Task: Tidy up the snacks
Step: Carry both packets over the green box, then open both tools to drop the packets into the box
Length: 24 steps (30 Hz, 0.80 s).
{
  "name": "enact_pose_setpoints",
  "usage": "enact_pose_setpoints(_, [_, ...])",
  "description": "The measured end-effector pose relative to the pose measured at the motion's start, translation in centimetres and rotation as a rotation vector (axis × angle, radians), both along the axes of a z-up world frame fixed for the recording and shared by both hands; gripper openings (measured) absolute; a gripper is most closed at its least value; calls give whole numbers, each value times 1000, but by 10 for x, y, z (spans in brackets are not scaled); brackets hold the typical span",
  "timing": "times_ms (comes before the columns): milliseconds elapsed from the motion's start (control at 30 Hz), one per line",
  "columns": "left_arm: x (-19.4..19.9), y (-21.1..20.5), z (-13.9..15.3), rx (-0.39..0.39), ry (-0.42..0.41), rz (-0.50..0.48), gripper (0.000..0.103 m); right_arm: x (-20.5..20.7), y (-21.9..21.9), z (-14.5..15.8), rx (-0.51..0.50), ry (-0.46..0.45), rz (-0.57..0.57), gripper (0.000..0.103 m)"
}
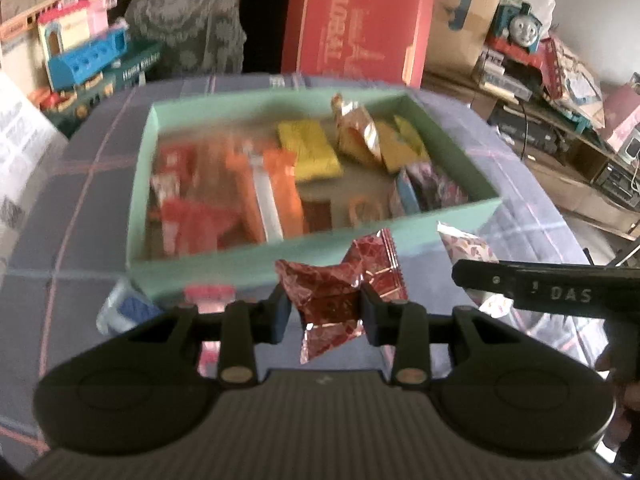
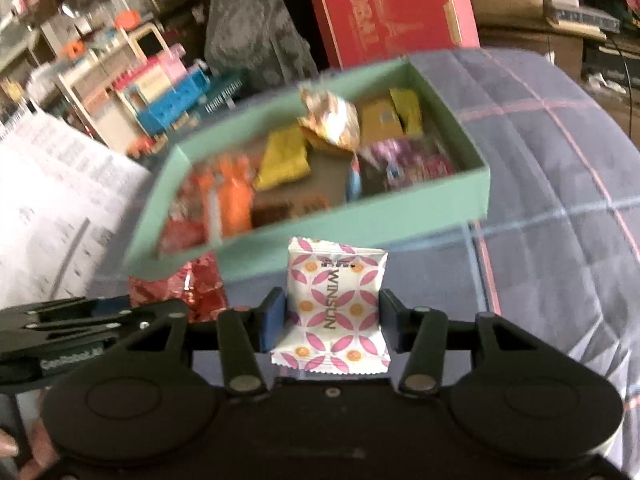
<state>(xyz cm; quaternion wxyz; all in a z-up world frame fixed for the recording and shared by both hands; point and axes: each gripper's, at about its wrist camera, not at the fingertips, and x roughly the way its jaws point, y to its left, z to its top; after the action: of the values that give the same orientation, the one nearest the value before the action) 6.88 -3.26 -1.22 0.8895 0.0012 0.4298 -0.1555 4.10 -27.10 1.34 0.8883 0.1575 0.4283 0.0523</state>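
Note:
My left gripper (image 1: 324, 306) is shut on a crumpled red foil snack packet (image 1: 340, 288), held just in front of the near wall of a mint green box (image 1: 240, 264). My right gripper (image 2: 332, 312) is shut on a white packet with pink petals marked WINSUN (image 2: 336, 300), also just before the box (image 2: 360, 220). The box holds several snacks: orange packs (image 1: 264, 196), a yellow pack (image 1: 312, 150), a gold foil packet (image 1: 356, 128). The red packet (image 2: 192, 288) and left gripper show at the left of the right wrist view. The white packet (image 1: 468, 252) shows in the left wrist view.
The box sits on a grey-blue plaid cloth (image 1: 80, 200). A pink packet (image 1: 210, 294) and a blue-white packet (image 1: 128, 308) lie on the cloth near the box's left corner. A red carton (image 1: 356, 20) and toys (image 1: 80, 56) stand behind. White printed paper (image 2: 52, 192) lies at left.

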Motion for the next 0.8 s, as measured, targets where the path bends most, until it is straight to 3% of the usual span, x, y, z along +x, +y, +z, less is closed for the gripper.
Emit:
enact_pose_setpoints(333, [62, -19, 26, 6, -36, 5, 36, 59, -1, 25, 52, -39, 5, 50])
enact_pose_setpoints(800, [136, -43, -1, 51, 17, 20, 36, 142, -4, 3, 74, -17, -34, 50])
